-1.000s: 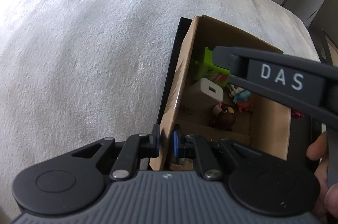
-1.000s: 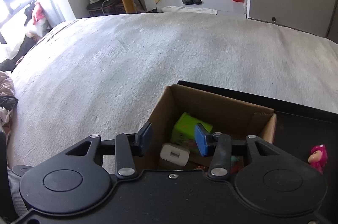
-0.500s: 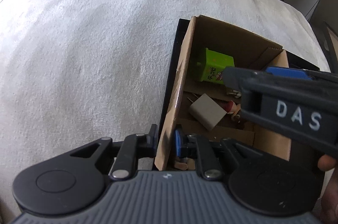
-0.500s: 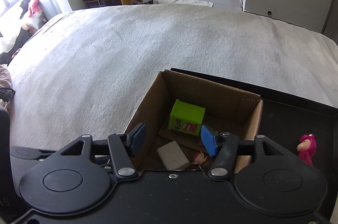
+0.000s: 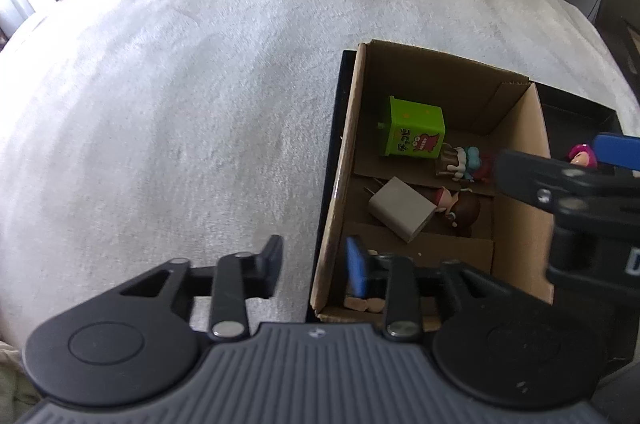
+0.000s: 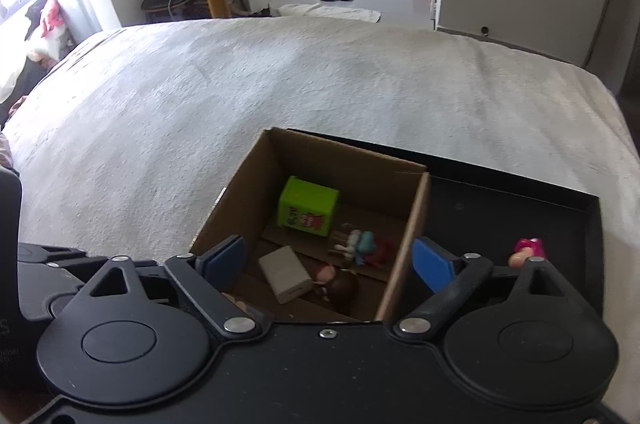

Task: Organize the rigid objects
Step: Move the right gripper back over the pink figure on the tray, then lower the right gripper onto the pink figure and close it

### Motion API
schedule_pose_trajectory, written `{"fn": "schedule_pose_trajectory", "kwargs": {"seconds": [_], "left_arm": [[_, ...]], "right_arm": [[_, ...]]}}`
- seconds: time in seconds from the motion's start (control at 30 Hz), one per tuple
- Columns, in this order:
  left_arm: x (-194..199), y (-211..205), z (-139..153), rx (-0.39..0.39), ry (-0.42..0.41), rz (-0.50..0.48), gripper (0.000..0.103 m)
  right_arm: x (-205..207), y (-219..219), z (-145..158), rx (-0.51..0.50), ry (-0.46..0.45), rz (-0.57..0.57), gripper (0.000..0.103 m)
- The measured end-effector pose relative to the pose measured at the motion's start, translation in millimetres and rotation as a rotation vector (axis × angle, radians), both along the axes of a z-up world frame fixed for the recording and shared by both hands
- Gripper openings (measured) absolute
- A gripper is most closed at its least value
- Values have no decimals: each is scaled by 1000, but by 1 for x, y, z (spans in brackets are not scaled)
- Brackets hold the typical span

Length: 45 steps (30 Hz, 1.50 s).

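1. Both tongs are opening as I watch. My left tongs (image 5: 314,266) straddle the near left wall of the cardboard box (image 5: 516,208), one finger outside and the blue pad inside, not pressing on it.
2. Right tongs (image 6: 328,260) are spread wide above the box, with the box's right wall between the fingers, and they grasp nothing.
3. Inside the box, the green carton (image 6: 307,206) stands toward the far wall.
4. Nearer than the carton lies the white charger (image 6: 285,279), on its side on the box floor.
5. Just right of the charger lies a brown-haired figurine (image 6: 338,284); beyond it, a figurine with teal (image 6: 362,244) lies near the carton.
6. Outside the box, to its right, a pink figurine (image 6: 528,250) sits in the black tray (image 6: 500,200).
7. Box and tray rest on a bed with a white blanket (image 6: 280,84).
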<state>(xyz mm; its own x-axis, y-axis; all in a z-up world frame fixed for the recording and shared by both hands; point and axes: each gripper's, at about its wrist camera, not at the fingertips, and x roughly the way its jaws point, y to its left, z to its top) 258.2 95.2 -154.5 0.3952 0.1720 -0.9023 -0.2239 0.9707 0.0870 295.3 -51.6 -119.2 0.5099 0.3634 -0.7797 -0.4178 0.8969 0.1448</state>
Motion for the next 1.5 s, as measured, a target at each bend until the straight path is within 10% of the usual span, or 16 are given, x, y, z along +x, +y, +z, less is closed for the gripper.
{"fn": "schedule_pose_trajectory", "kwargs": {"seconds": [0.4, 1.03, 1.5], "left_arm": [[-1, -41, 16, 147, -37, -64, 67], [-8, -85, 20, 276, -50, -76, 70], [9, -95, 4, 331, -24, -7, 71]], "right_arm": [[-12, -63, -8, -5, -76, -138, 98], [-1, -147, -58, 203, -219, -188, 103], [14, -152, -89, 112, -213, -170, 101]]}}
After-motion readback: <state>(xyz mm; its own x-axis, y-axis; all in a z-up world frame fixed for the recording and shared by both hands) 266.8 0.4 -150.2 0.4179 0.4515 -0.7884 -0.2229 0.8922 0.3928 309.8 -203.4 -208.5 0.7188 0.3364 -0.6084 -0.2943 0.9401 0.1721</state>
